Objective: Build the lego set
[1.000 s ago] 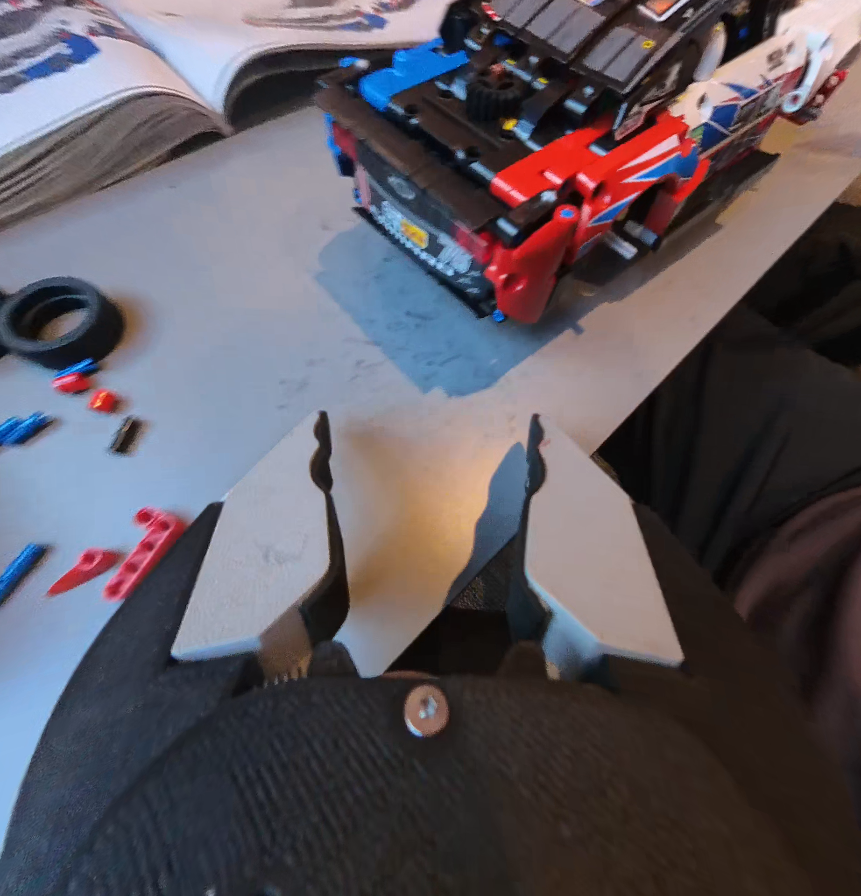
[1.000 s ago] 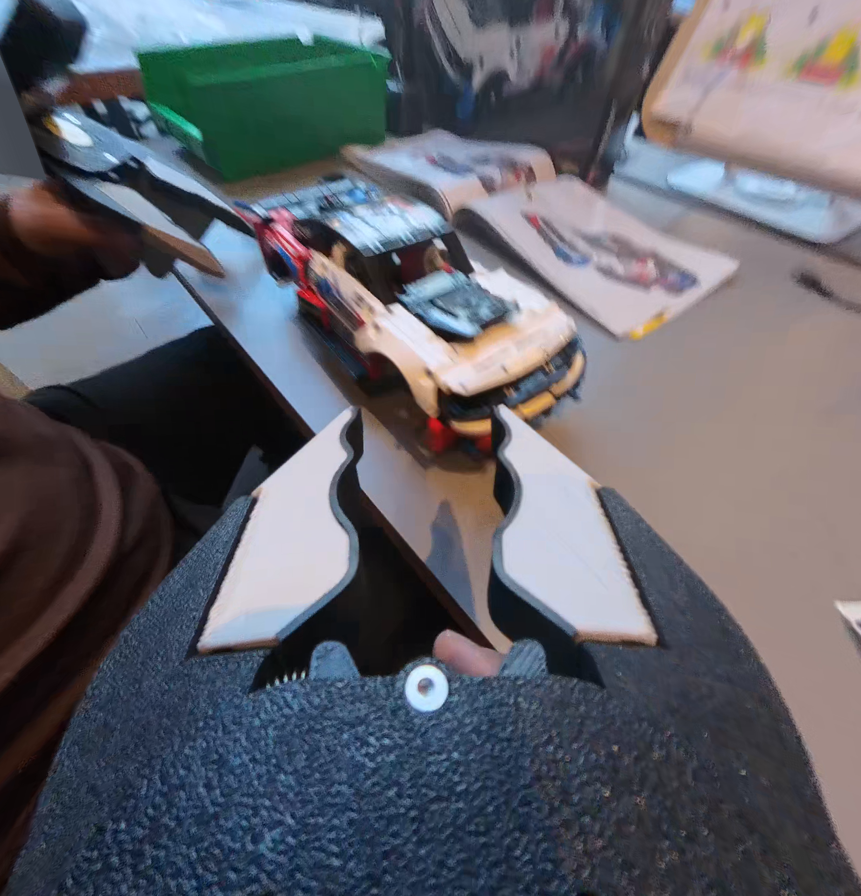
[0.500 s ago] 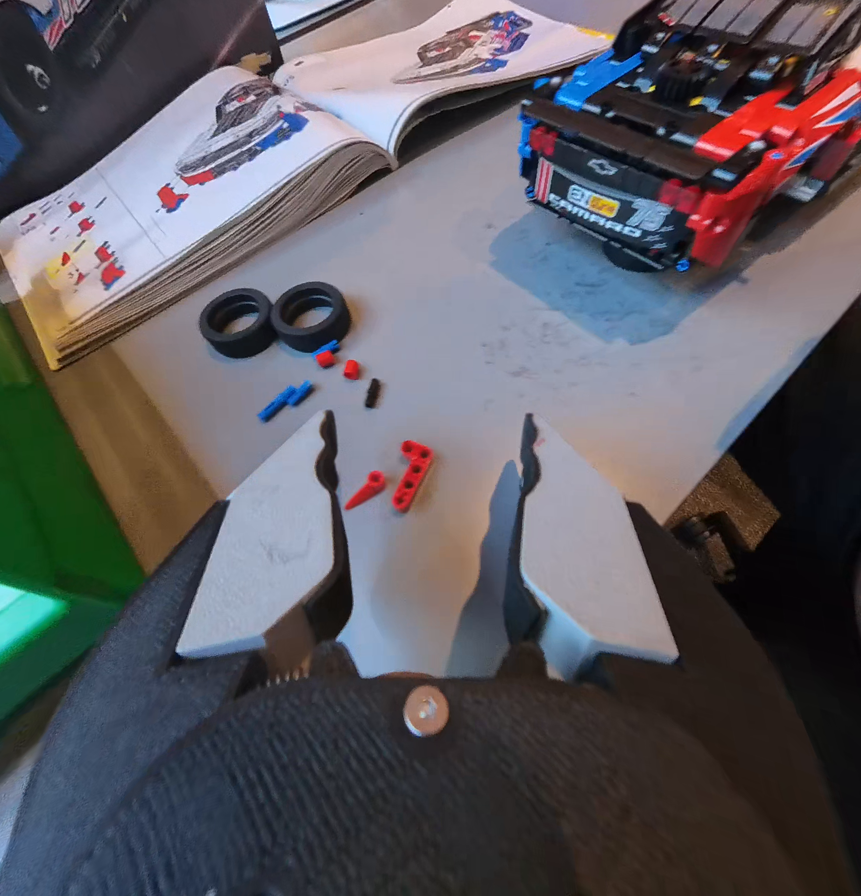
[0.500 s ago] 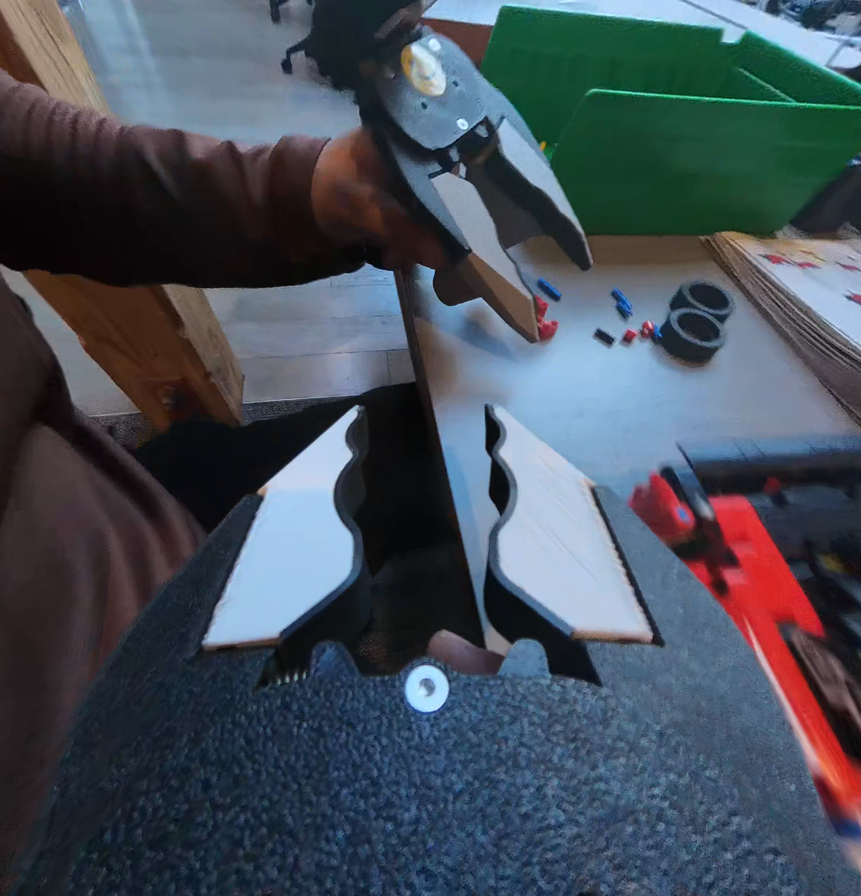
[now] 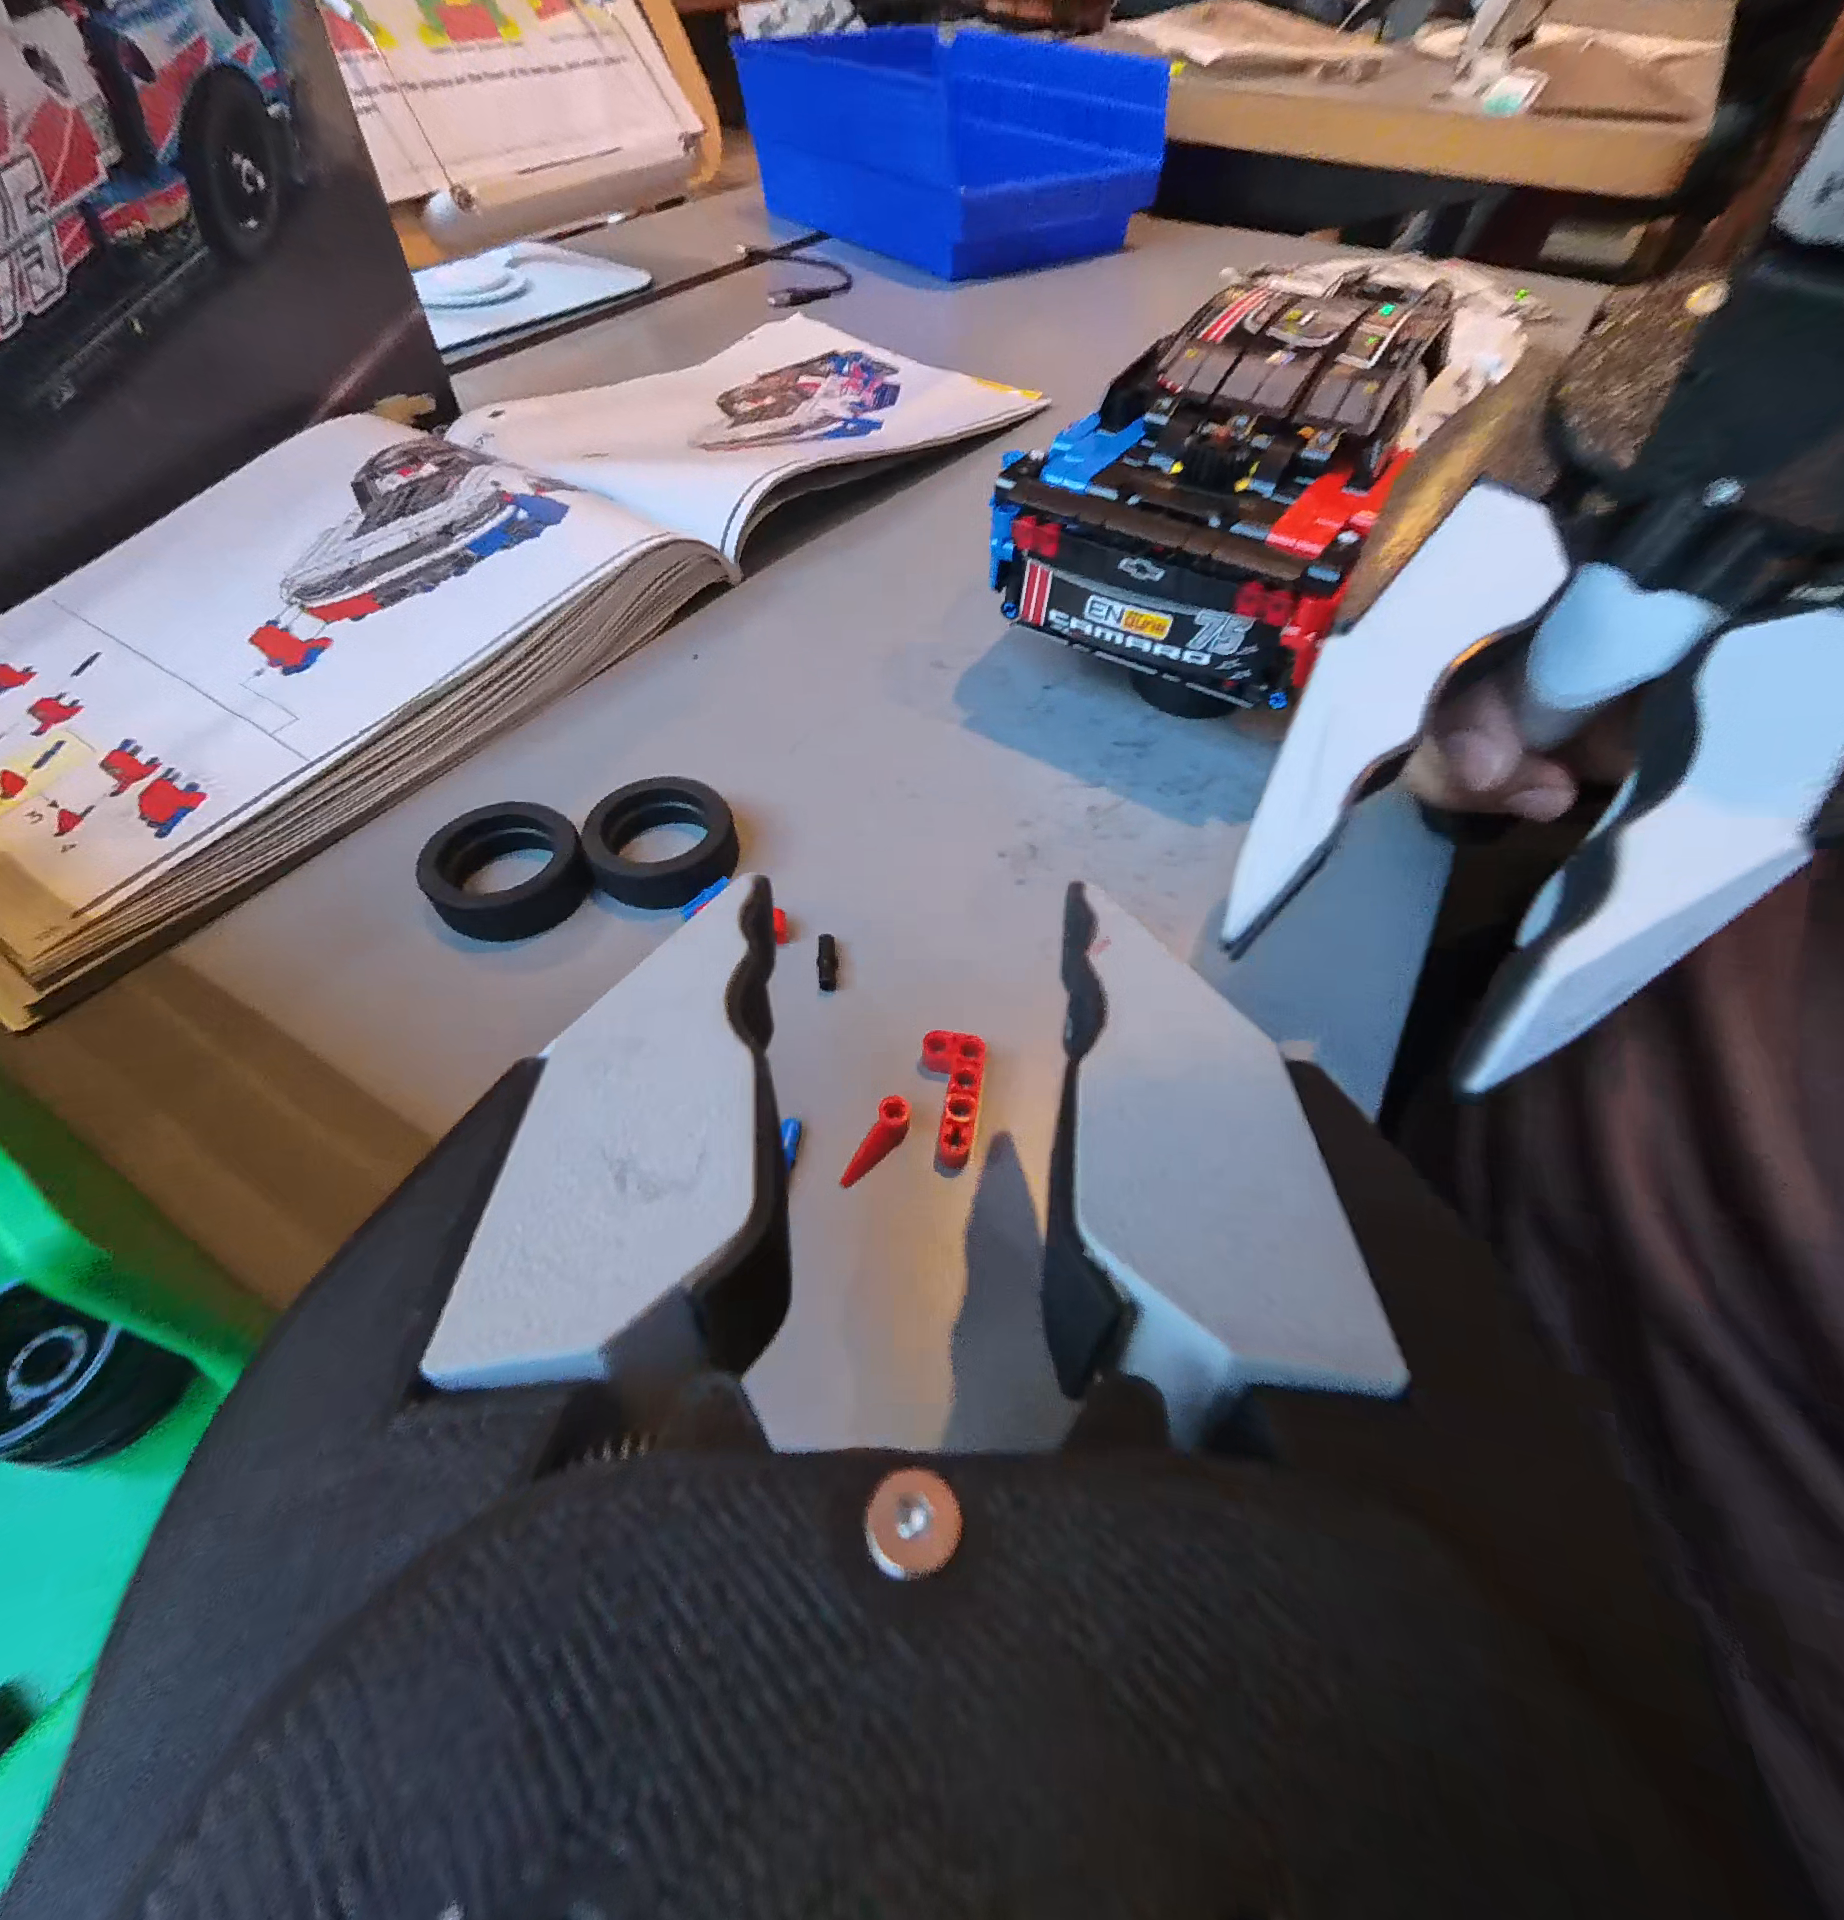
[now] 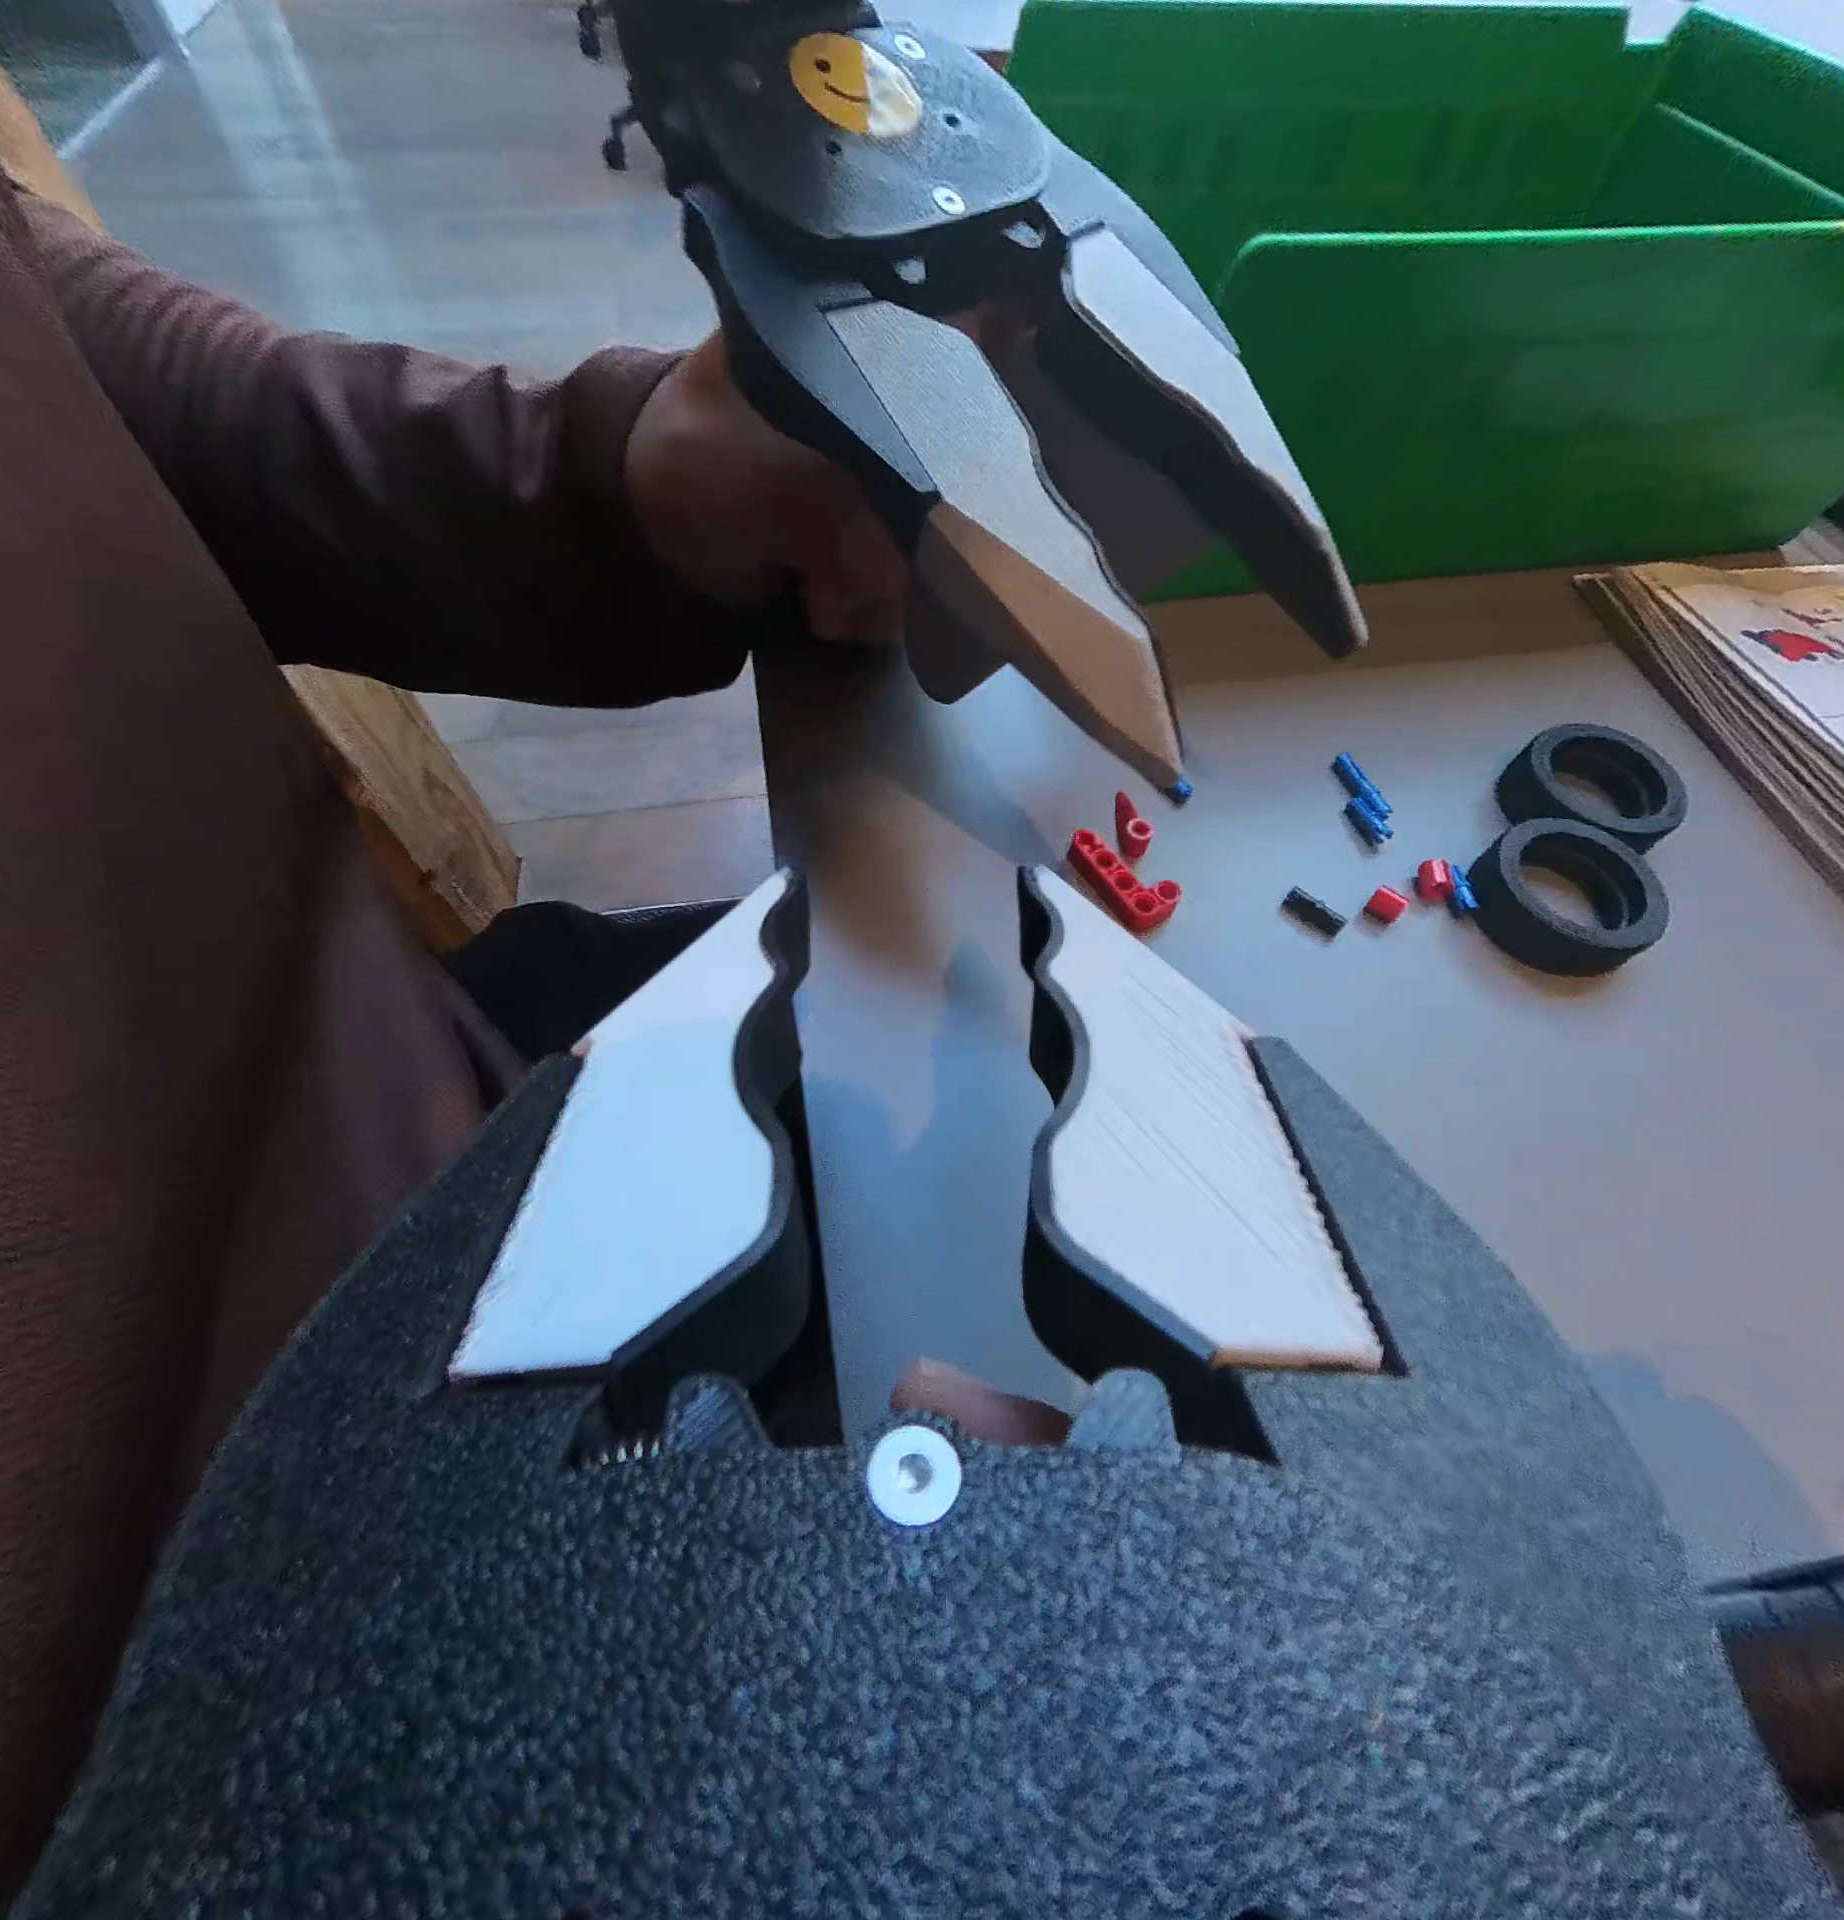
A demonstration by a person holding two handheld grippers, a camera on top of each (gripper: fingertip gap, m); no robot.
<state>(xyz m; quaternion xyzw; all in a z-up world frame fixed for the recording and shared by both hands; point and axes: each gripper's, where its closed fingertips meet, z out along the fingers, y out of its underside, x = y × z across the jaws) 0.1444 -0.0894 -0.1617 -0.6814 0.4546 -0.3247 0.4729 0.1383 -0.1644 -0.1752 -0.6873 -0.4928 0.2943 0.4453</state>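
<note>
A red L-shaped beam (image 5: 955,1099) and a red pointed piece (image 5: 876,1140) lie on the grey table between the fingers of my open, empty left gripper (image 5: 916,902). A black pin (image 5: 826,961) lies just beyond. Two black tyres (image 5: 577,854) sit farther left. The mostly built red, blue and black car (image 5: 1209,520) stands at the back right. My right gripper (image 6: 907,883) is open and empty over the table's near edge. In the right wrist view the beam (image 6: 1120,878), tyres (image 6: 1578,847) and left gripper (image 6: 1250,717) show ahead.
An open instruction book (image 5: 378,603) lies at the left. A blue bin (image 5: 949,135) stands at the back, green bins (image 6: 1520,312) beyond the loose parts. Blue pins (image 6: 1363,800) and small red pieces (image 6: 1401,894) lie near the tyres. The right gripper (image 5: 1520,904) also shows at right in the left wrist view. My left tips are roughly 7 cm from the black pin (image 5: 826,961). It is also in sight in the right wrist view (image 6: 1320,921).
My left gripper has swung left from the car to over the loose red pieces. My right gripper has turned from the car toward the loose parts. Both stayed open.
</note>
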